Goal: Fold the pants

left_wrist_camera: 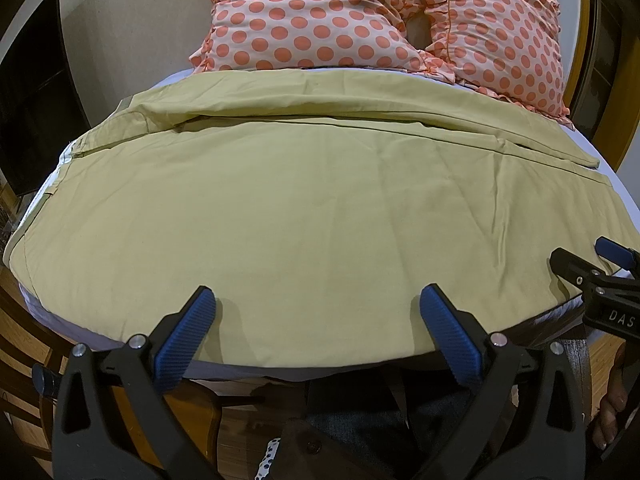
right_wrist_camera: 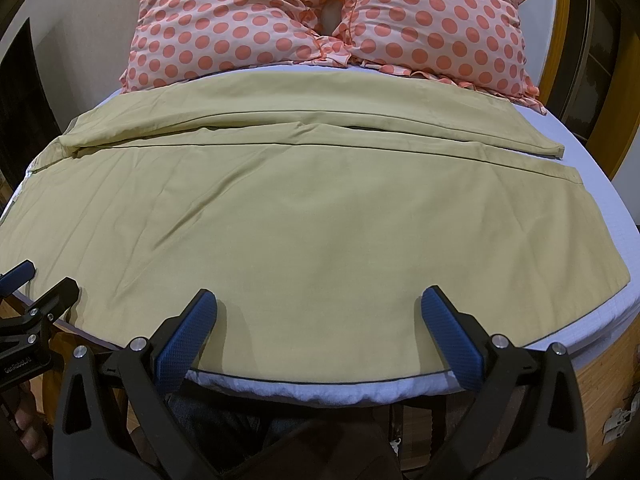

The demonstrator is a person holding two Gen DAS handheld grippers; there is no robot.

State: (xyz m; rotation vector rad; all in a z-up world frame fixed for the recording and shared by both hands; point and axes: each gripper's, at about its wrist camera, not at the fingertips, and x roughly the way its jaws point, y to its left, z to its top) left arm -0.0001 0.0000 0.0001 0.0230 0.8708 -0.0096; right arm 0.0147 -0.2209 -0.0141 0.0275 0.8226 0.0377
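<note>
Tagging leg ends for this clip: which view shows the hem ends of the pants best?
The right wrist view: both hem ends of the pants lie unobstructed on the sheet. In the left wrist view they crowd the frame edge, near the right tool.

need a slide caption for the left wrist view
Open left tongs hover over khaki pants spread on a bed.

pants [left_wrist_camera: 304, 208]: khaki-yellow | pillows [left_wrist_camera: 312, 20]: peach, orange polka dots | fingers [left_wrist_camera: 188, 340]: blue pads, black frame | sheet [right_wrist_camera: 592, 184]: white
</note>
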